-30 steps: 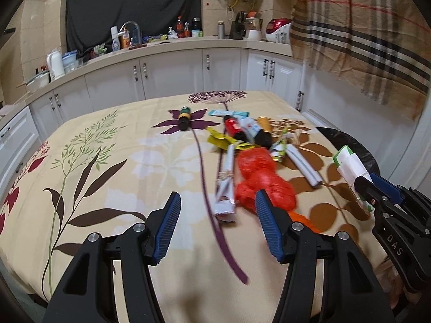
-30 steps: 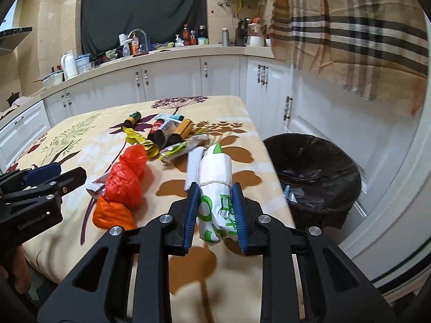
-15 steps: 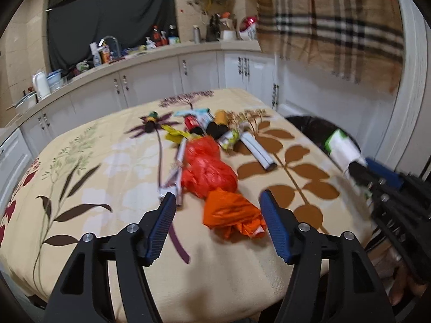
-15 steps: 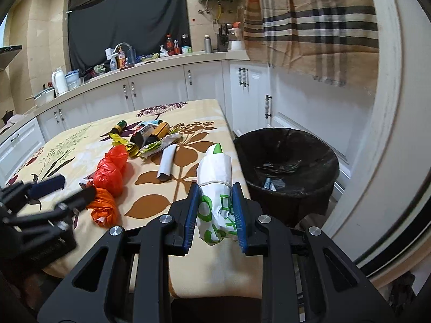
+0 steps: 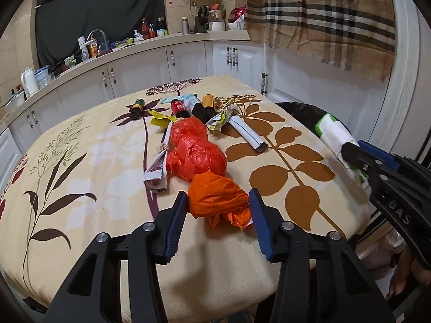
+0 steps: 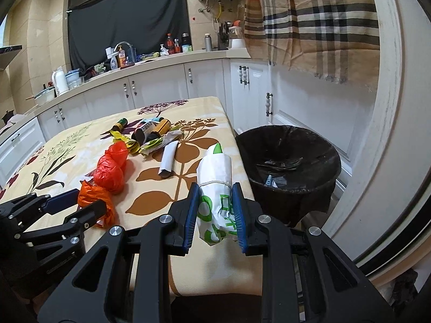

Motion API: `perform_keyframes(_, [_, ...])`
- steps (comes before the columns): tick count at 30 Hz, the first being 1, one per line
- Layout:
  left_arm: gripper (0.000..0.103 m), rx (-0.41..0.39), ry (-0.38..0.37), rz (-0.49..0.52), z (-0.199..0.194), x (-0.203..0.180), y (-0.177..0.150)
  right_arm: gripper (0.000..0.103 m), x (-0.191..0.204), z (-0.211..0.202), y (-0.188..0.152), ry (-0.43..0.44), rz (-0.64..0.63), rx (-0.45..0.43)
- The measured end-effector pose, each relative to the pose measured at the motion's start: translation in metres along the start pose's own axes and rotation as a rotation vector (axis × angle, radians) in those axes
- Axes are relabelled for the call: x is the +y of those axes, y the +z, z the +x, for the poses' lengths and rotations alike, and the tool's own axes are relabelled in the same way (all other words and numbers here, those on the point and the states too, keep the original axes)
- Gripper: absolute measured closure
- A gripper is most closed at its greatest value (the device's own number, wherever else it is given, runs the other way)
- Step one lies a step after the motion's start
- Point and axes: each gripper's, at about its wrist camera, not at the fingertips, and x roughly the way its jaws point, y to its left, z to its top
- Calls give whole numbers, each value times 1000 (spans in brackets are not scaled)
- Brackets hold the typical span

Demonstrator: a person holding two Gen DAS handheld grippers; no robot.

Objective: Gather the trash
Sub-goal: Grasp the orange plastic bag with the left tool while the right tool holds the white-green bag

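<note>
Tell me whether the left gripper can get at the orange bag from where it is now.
Probably yes. The left gripper is open with its fingers on either side of the orange bag, which lies near the edge of the table. Nothing sits between them; the red bag lies just behind it.

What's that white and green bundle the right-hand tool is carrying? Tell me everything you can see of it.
The white and green bundle looks like a rolled plastic bag: white, crinkly, with green printed characters near its lower end and a green tip at its far end. A thin band circles its middle. It points away from the camera, tilted upward, pinched between the blue pads of the right tool. It is held above the table's near corner, not yet over the black-lined bin. Nothing else visibly touches it.
</note>
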Motion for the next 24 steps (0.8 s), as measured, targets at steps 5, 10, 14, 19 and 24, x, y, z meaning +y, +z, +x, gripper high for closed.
perform_keyframes(5, [95,-40,-9,2,-14,3,6,79,3,-1,3,0,-4,-8])
perform_keyframes(10, [89,-18,-34,-30,-8,9,4,79,4,0,3,0,-9,-2])
perform_keyframes(14, [50,-38,-33,-60,-11,13,5,79,5,0,3,-2,-11,0])
perform_keyframes(19, [41,-40,-39,-52,-4,7,7,79,3,3,3,-6,-3,5])
perform_keyframes(24, [40,5,-34,-8,13,-1,3,79,0,6,2,-7,5,10])
